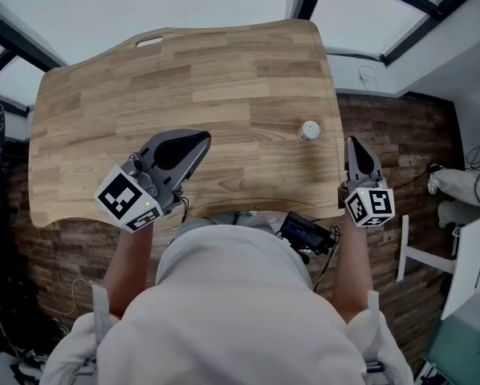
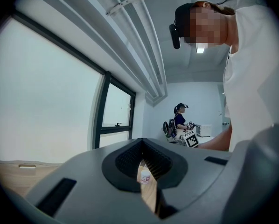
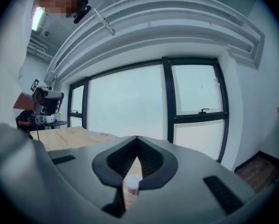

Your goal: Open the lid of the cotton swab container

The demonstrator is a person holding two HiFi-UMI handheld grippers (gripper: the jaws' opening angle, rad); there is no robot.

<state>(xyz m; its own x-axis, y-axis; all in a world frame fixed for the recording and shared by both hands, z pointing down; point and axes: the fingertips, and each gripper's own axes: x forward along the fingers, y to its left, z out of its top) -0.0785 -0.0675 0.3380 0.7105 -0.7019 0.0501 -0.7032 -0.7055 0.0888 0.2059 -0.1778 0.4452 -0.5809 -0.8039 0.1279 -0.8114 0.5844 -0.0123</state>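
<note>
Both grey grippers we hold with jaws together, nothing between them: left gripper above the pale wooden tabletop, right gripper just off its right edge. Small white round cotton swab container stands upright on the tabletop, lid on, nearer the right gripper, untouched.

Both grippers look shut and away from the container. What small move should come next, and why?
Probably open the jaws of the right gripper and ease it toward the cotton swab container. It stands untouched on the table, lid apparently on, nearer that gripper than the left gripper; both are shut on nothing.
</note>
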